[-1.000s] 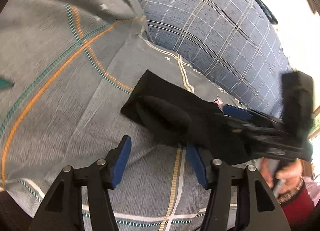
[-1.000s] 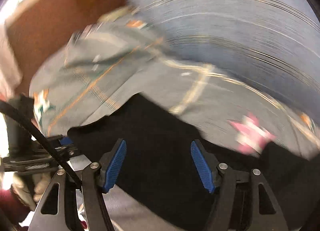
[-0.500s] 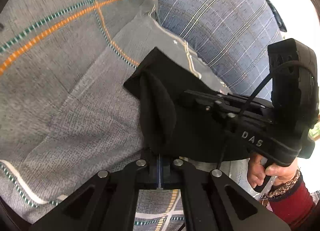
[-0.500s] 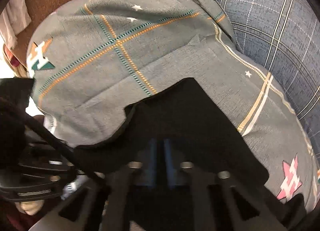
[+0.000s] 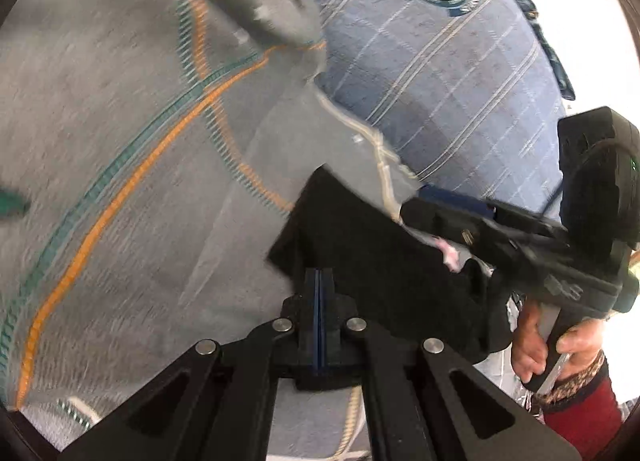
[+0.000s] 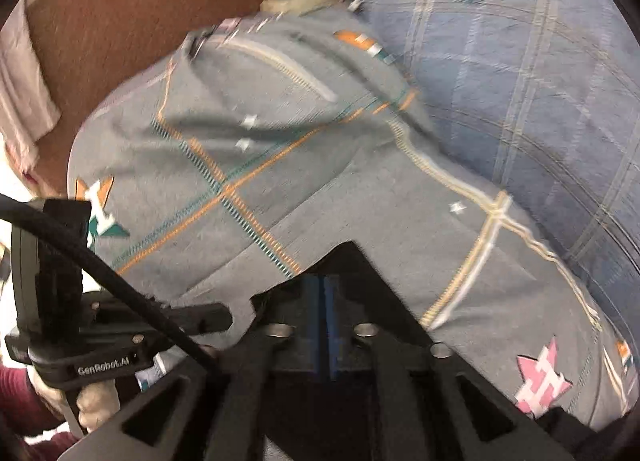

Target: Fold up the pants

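Observation:
The black pants (image 5: pixel 372 249) hang over a grey patterned bedsheet (image 5: pixel 120 133). My left gripper (image 5: pixel 319 281) is shut on the near edge of the pants. The right gripper's body (image 5: pixel 520 249) reaches in from the right over the cloth. In the right wrist view my right gripper (image 6: pixel 325 293) is shut on the pants (image 6: pixel 352 261), whose edge peaks above the blue pads. The left gripper's body (image 6: pixel 80 341) shows at lower left. Both views are motion-blurred.
A blue checked pillow (image 5: pixel 440 61) with a round emblem lies at the back right, also in the right wrist view (image 6: pixel 540 81). A brown headboard (image 6: pixel 120 21) stands behind the sheet (image 6: pixel 280 141). The person's hand in a red sleeve (image 5: pixel 560 361) holds the right gripper.
Both grippers closed from open onto the pants edge and stay shut. Both have since lifted and shifted the cloth; the views have swung and are blurred.

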{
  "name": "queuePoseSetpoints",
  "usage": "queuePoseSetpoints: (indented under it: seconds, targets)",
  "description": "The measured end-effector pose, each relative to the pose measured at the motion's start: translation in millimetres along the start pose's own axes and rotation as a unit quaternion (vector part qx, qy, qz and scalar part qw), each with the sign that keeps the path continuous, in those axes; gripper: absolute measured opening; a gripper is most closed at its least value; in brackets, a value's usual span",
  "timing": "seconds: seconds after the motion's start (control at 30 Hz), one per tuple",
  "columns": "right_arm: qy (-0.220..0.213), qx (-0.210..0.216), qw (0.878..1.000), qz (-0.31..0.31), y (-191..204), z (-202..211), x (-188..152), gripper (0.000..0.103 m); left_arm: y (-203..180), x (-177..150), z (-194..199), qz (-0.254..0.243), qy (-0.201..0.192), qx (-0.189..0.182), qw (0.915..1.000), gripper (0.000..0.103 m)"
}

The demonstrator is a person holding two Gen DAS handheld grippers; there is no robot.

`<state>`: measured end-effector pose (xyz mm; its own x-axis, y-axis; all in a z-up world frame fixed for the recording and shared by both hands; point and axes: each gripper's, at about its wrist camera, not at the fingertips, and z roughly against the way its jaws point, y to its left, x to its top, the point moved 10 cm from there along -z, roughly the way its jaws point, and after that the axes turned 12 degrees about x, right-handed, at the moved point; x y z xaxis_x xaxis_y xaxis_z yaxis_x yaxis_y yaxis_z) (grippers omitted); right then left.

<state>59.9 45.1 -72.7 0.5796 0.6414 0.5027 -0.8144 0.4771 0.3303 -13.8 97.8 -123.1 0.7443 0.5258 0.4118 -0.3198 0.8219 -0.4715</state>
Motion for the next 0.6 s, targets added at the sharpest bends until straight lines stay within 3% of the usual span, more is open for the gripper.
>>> queuePoseSetpoints:
  seconds: [0.03, 0.1, 0.17, 0.27, 0.3, 0.33, 0.37, 0.43, 0.6]
  targets:
    - [0.006, -0.003, 1.0, 0.012, 2, -8, -2, 0.082, 4, -5, -2, 0.007, 0.004, 0.001, 1.0, 0.0]
    - [0.026, 0.001, 0.999, 0.031, 4, -23, -9, 0.08, 6, -13, -4, 0.02, 0.007, -0.007, 0.9997, 0.001]
    - [0.049, 0.016, 0.998, 0.032, 5, -42, -16, 0.077, 5, -22, -10, 0.019, 0.018, -0.011, 0.9996, 0.019]
    - [0.078, 0.019, 0.996, 0.041, 5, -66, -26, 0.067, 7, -30, -13, 0.015, 0.022, -0.008, 0.9996, 0.026]
    - [0.087, 0.018, 0.995, 0.045, 5, -72, -29, 0.053, 4, -30, -13, 0.009, 0.019, -0.008, 0.9998, 0.026]
    - [0.091, 0.008, 0.994, 0.057, 6, -77, -31, 0.051, 4, -32, -14, 0.005, 0.017, -0.005, 0.9998, 0.026]
    - [0.088, 0.002, 0.994, 0.067, 9, -77, -30, 0.049, 2, -33, -13, -0.001, 0.014, -0.001, 0.9999, 0.022]
    - [0.09, 0.008, 0.994, 0.069, 15, -75, -31, 0.021, -2, -38, -14, -0.011, 0.016, 0.003, 0.9998, 0.008]
    - [0.06, 0.002, 0.996, 0.058, 19, -52, -25, 0.011, -12, -33, 1, -0.013, -0.002, -0.001, 0.9999, 0.008]
